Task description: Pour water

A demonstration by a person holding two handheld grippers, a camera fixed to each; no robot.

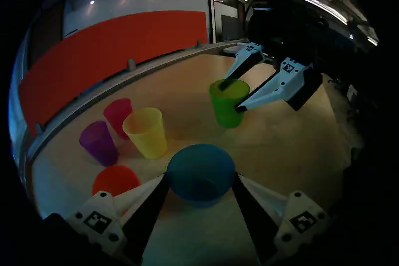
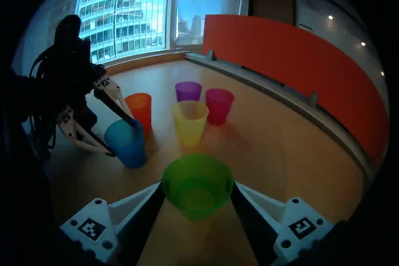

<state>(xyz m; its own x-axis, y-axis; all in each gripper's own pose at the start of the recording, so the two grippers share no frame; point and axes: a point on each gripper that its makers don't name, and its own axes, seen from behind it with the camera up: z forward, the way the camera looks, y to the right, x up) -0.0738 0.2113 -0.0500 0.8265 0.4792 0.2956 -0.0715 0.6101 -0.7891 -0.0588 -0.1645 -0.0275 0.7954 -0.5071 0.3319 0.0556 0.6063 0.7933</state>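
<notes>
Clamping blue cup [image 1: 200, 163]: left gripper [image 1: 200, 178] (right gripper [image 2: 198, 186] clamps green cup [image 2: 198, 173]).

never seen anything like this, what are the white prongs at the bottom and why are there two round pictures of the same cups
No robot here: a person holds a two-jawed hand tool in each hand, and a fisheye camera rides on each tool, hence the round pictures. The left gripper view looks along the left gripper, whose white jaws clamp a translucent blue plastic cup. The right gripper view looks along the right gripper, clamped on a translucent green plastic cup. Each camera also catches the other tool farther off. On the pale wooden table stand four more: a yellow plastic cup, a purple plastic cup, a pink plastic cup and an orange plastic cup. Whether any cup holds water, I cannot tell.
</notes>
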